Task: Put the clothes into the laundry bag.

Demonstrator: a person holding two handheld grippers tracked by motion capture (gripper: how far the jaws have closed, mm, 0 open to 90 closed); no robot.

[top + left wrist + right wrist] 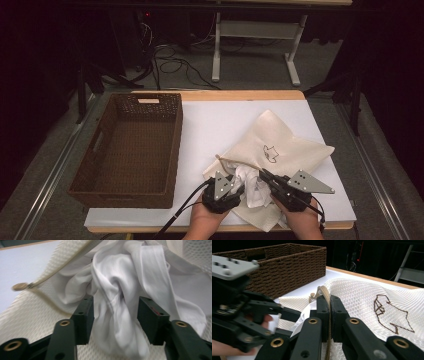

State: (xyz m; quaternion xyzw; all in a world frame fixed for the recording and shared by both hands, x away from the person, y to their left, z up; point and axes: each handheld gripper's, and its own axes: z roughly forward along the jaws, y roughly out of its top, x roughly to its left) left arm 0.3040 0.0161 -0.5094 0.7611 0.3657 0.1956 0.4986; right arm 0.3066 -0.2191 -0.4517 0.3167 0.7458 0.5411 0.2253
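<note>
On the counter [210,127], a cream mesh bag [290,145] with a dark embroidered outline on it lay toward the right side, its open end turned to the near edge. A white garment [120,290] bulged out of that opening in crumpled folds, close to the near edge and between the two hands.

The left gripper [233,184] sat just left of the garment at the near edge. In the left gripper view its jaws stood partway apart on either side of a twisted fold of the white cloth; the fold lay between the pads, which did not visibly press it. The bag's zipper strip [62,266] ran off to the upper left there, ending in a small brass pull [20,286].

The right gripper [266,176] was just right of the garment, its grey plate pointing toward the right edge. In the right gripper view its jaws were pinched tight on the tan zipper edge of the bag, the strip running up between the pads.

A dark brown wicker basket [172,150] stood along the left side of the counter, well apart from the bag.
</note>
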